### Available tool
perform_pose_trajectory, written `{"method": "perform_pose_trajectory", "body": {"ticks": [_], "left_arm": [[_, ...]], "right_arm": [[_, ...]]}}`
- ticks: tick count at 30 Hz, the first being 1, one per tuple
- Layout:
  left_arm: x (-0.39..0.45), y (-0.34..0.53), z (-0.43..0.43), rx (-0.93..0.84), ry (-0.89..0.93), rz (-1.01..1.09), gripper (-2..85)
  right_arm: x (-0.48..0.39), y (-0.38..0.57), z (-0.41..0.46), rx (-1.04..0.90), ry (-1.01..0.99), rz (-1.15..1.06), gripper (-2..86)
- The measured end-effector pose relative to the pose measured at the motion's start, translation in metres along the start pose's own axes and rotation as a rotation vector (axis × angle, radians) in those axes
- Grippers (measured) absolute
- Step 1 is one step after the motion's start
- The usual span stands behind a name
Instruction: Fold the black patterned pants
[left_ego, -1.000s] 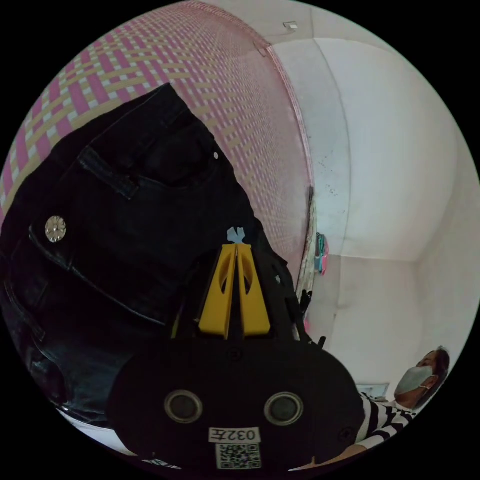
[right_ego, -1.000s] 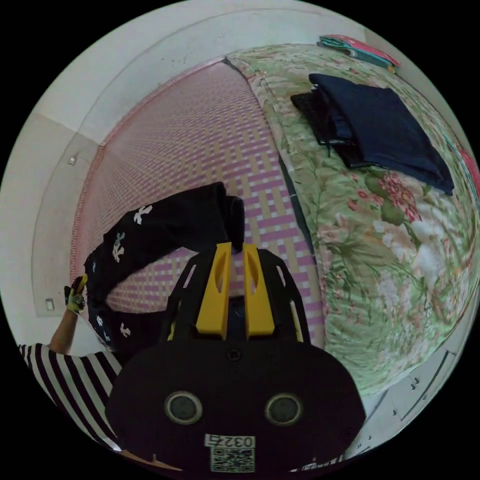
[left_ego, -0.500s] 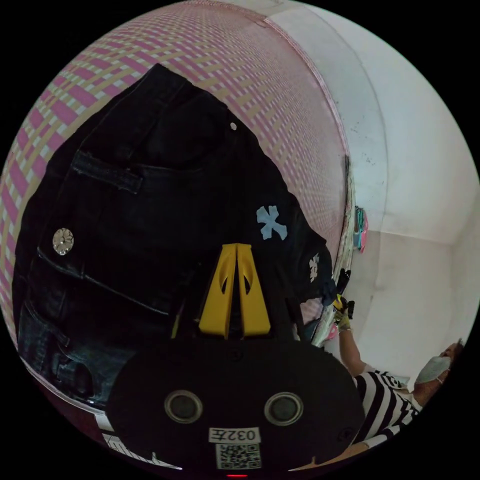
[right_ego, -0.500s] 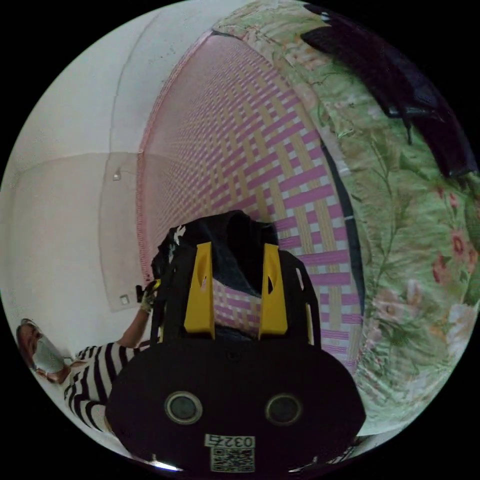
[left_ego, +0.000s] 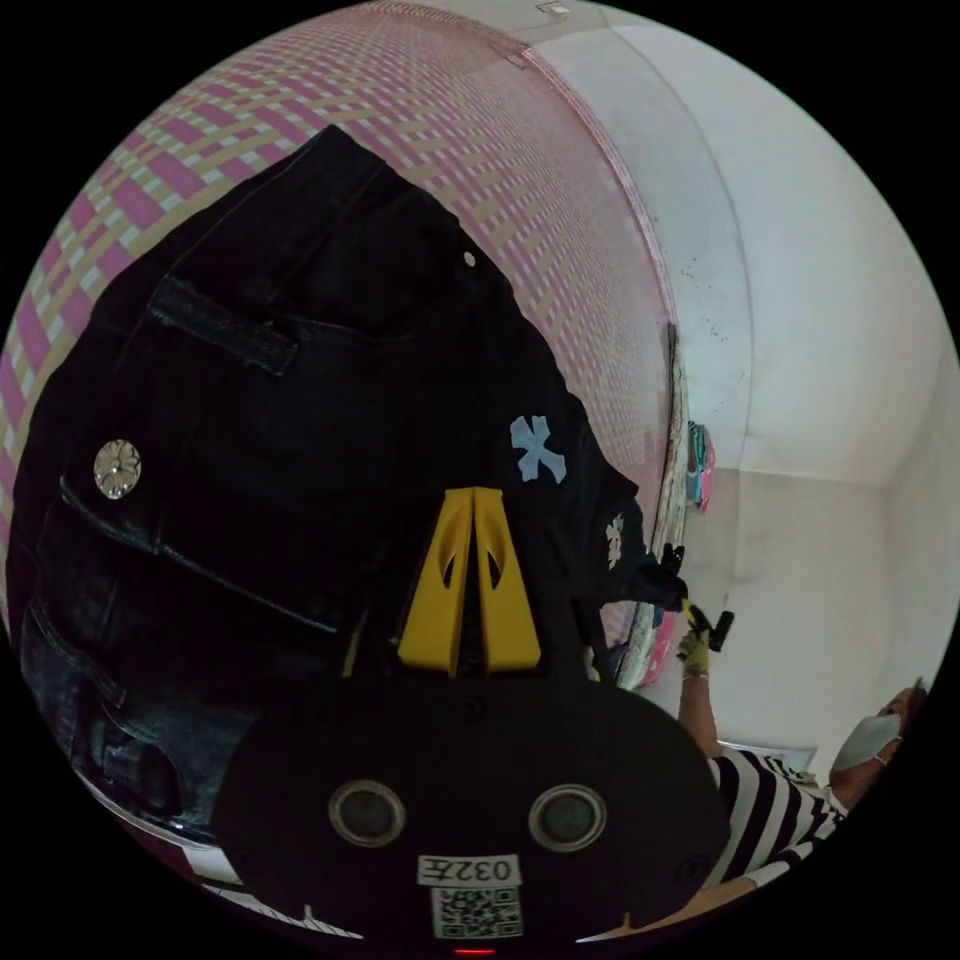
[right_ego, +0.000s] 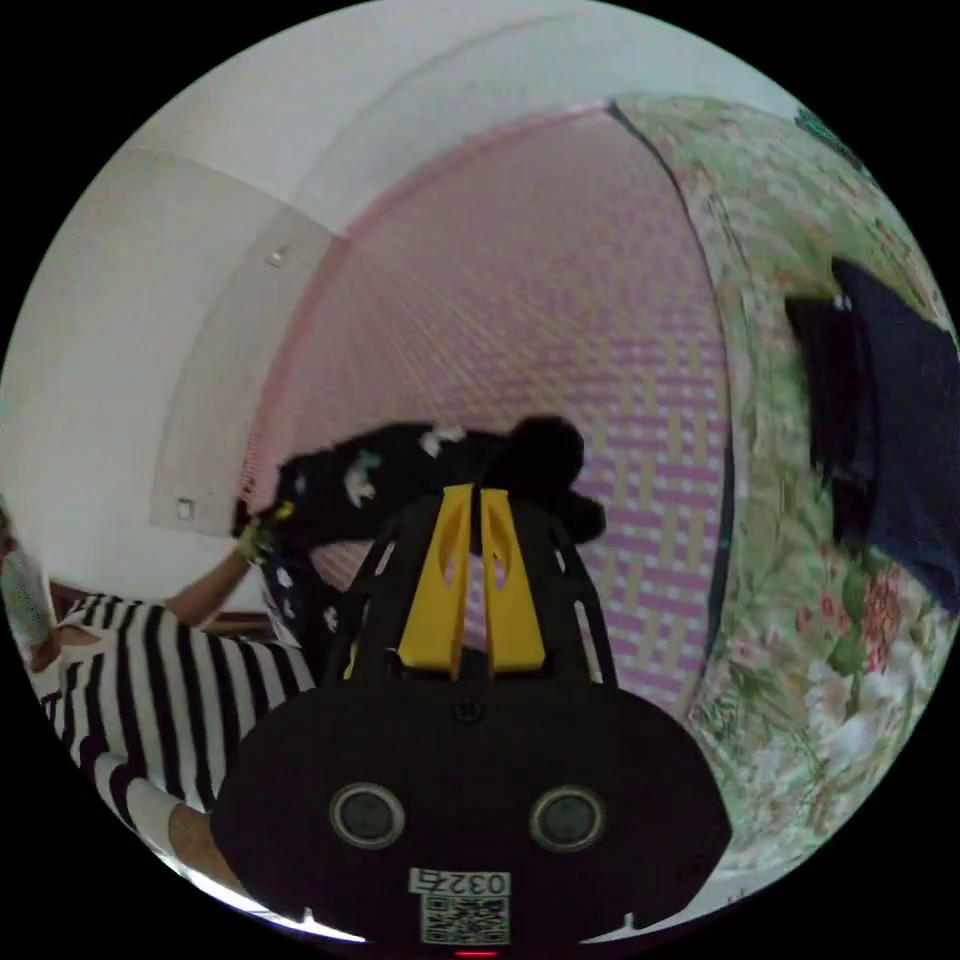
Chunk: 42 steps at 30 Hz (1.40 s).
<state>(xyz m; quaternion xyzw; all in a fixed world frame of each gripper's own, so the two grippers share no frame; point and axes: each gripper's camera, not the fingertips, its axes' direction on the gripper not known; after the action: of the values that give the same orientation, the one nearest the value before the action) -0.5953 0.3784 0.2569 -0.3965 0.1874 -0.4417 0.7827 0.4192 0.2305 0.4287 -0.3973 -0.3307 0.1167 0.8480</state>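
Note:
The black pants (left_ego: 300, 380) with pale cross patches hang over a pink woven mat (left_ego: 480, 130), a metal button on the waistband at the left. My left gripper (left_ego: 475, 492) is shut on the dark cloth near the waist. In the right gripper view the pants (right_ego: 400, 470) stretch from a gloved hand holding the left gripper (right_ego: 258, 530) across to my right gripper (right_ego: 478, 492), whose jaws are shut on a bunched leg end. In the left gripper view the right gripper (left_ego: 690, 610) shows small at the far end of the pants.
A floral green quilt (right_ego: 800, 600) lies to the right of the mat (right_ego: 560, 300), with folded dark clothes (right_ego: 890, 430) on it. White walls (left_ego: 830, 300) stand behind. A person in a striped top (right_ego: 150, 670) is at the lower left.
My right gripper's jaws stood open around the leg end half a second ago and are now shut on it. The pants hang stretched wider between the two grippers.

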Motion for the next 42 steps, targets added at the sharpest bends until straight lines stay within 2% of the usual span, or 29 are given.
{"method": "perform_pose_trajectory", "body": {"ticks": [3,6,8,11,12,14,15,17,23,28,31,34,35,36,38,42], "left_arm": [[0.002,0.000,0.001,0.003,-0.001,0.008,-0.9],[0.005,-0.001,0.002,-0.005,-0.011,0.019,-0.9],[0.008,-0.003,0.003,-0.015,-0.019,0.028,-0.9],[0.014,-0.005,0.006,-0.030,-0.045,0.047,-0.9],[0.017,-0.006,0.007,-0.038,-0.058,0.057,-0.9],[0.019,-0.008,0.008,-0.047,-0.061,0.061,-0.9],[0.019,-0.008,0.009,-0.049,-0.055,0.054,-0.9],[0.018,-0.007,0.010,-0.046,-0.046,0.042,-0.9],[0.019,-0.003,0.014,-0.032,-0.028,0.027,-0.9],[0.024,0.003,0.017,-0.020,-0.038,0.039,-0.9],[0.036,0.009,0.013,0.010,-0.060,0.102,-0.9],[0.044,0.016,-0.007,0.114,-0.104,0.118,-0.9],[0.043,0.016,-0.012,0.118,-0.179,0.101,-0.9],[0.043,0.017,-0.017,0.121,-0.291,0.084,-0.9],[0.044,0.018,-0.023,0.137,-0.384,0.099,-0.9],[0.040,0.013,-0.017,0.095,-0.439,0.153,-0.9]], "right_arm": [[-0.055,-0.026,-0.059,0.132,-0.112,-0.093,-1.0],[-0.067,-0.029,-0.093,0.183,-0.205,-0.025,-1.0],[-0.052,-0.023,-0.096,0.156,-0.125,0.067,-1.0],[0.012,-0.007,-0.058,-0.052,0.222,0.319,-0.9],[0.050,0.006,-0.029,-0.238,0.353,0.444,-0.9],[0.092,0.034,0.015,-0.436,0.353,0.553,-0.8],[0.102,0.048,0.032,-0.427,0.283,0.570,-0.5],[0.099,0.056,0.051,-0.374,0.214,0.538,0.4],[0.068,0.042,0.072,-0.189,0.208,0.411,-0.1],[0.017,0.023,0.123,-0.227,0.206,0.216,-0.5],[-0.015,0.023,0.158,-0.265,0.289,0.117,-0.5],[-0.037,0.030,0.191,-0.397,0.528,0.038,-0.9],[-0.045,0.034,0.194,-0.384,0.579,0.003,-0.9],[-0.047,0.038,0.195,-0.374,0.594,0.012,-1.0],[-0.045,0.044,0.192,-0.355,0.596,0.044,-1.0],[-0.040,0.060,0.188,-0.322,0.646,0.121,-1.0]]}}
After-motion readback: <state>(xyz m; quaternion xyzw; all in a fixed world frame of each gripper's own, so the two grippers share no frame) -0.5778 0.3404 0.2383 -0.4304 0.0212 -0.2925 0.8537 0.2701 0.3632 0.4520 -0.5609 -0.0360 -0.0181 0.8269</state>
